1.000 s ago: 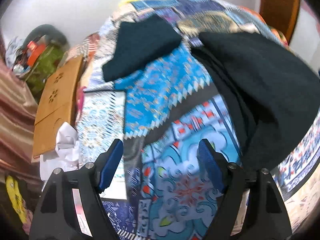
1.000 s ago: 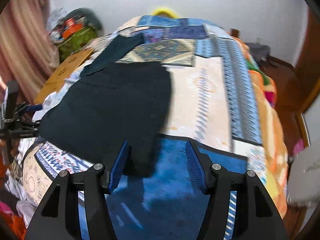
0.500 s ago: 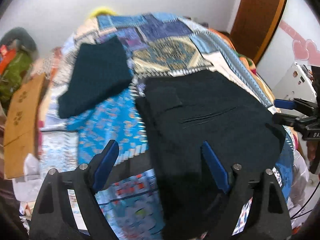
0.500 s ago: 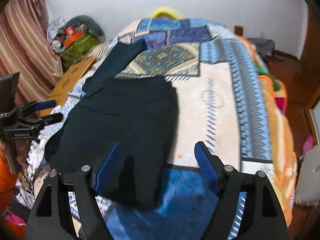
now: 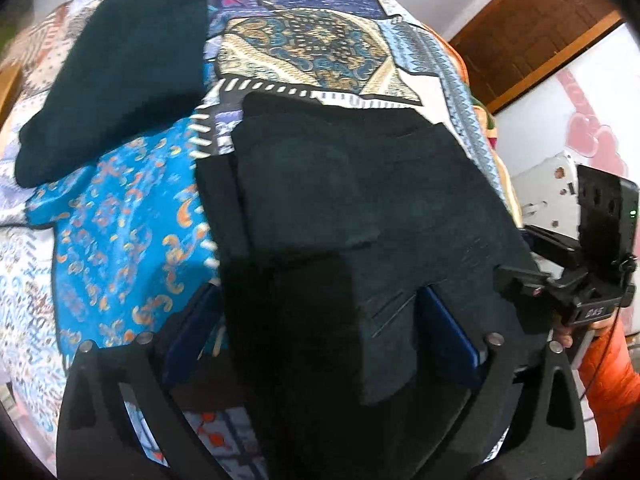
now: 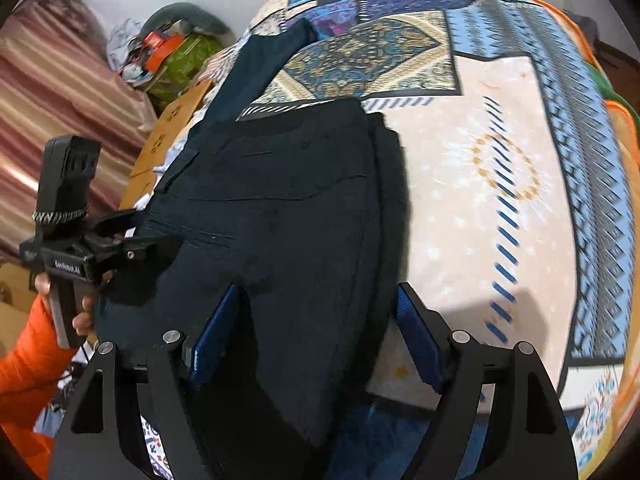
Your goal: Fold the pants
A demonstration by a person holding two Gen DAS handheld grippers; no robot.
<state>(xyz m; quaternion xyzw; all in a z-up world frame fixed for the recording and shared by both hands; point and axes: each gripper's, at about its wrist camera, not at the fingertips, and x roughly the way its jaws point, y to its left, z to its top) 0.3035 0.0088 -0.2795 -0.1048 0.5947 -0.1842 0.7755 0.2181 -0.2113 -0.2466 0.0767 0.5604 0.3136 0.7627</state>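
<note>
Dark navy pants (image 5: 360, 208) lie flat on a patchwork bed cover, waist end nearest me; they also show in the right wrist view (image 6: 288, 208). My left gripper (image 5: 320, 332) is open, its blue pads straddling the pants' near left edge. My right gripper (image 6: 316, 336) is open, its pads straddling the near right edge. Each gripper shows in the other's view: the right one (image 5: 532, 284) and the left one (image 6: 132, 248) both sit at the pants' near corners.
A second dark folded garment (image 5: 116, 68) lies at the far left of the bed (image 6: 480, 168). A cardboard box (image 6: 168, 136), a pile of bags (image 6: 168, 52) and a striped curtain (image 6: 48, 92) stand to the left. A wooden door (image 5: 532, 24) is at the right.
Both grippers have moved forward and down onto the near end of the pants, which now lie between each pair of fingers. The pants look unmoved.
</note>
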